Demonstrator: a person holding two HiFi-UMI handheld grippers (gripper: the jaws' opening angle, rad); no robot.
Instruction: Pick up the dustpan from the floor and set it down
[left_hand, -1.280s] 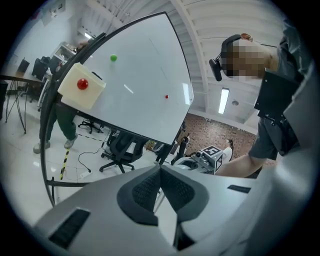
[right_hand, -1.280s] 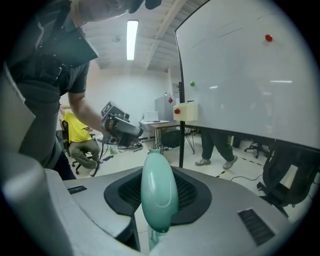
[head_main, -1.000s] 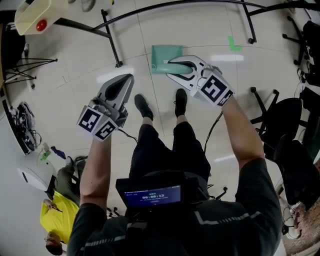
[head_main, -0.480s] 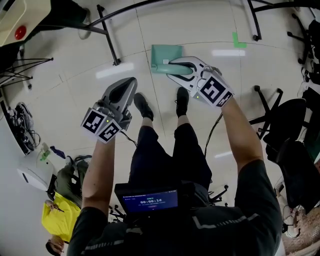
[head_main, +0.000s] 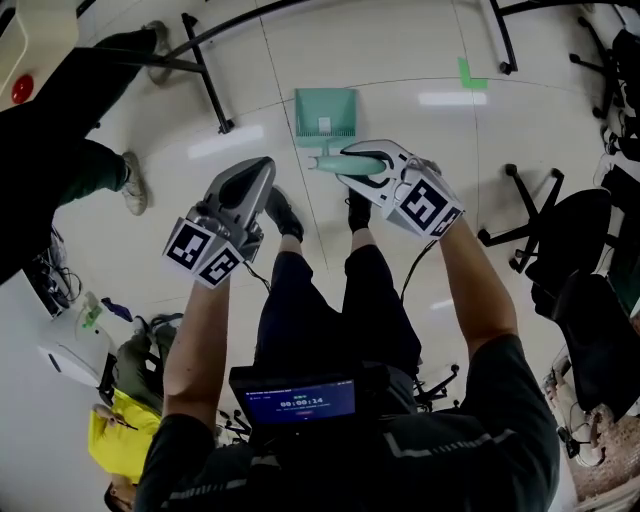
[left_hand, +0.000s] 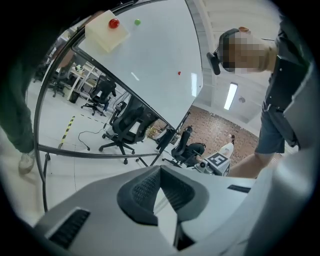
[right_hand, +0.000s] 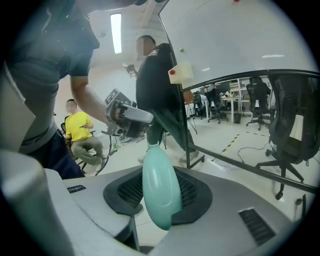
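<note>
The floor (head_main: 400, 50) spreads pale and glossy below both my tools, with one black tubular frame (head_main: 205, 70) standing on it beyond the left one. One mint-green dustpan (head_main: 325, 112) is in play. Its pan lies straight ahead of the right hand-held gripper (head_main: 350, 163), and its handle (right_hand: 161, 190) runs back between that gripper's jaws. Those jaws are closed about halfway, with the pads pressing on both sides of the handle. I can't tell whether the pan's lip touches the floor.

I'd judge the dustpan to be light, stiff moulded plastic, smooth enough to twist in the pads. The pan's weight sits out front, so a hold on the fat middle of the handle, as now, seems right. It should take a firm set-down without harm.

The left hand-held gripper (head_main: 258, 172) is beside the right one and apart from the dustpan, its jaws drawn together on nothing. That makes two grippers, one dustpan and one small green tape mark (head_main: 468, 75) beyond the right gripper.
</note>
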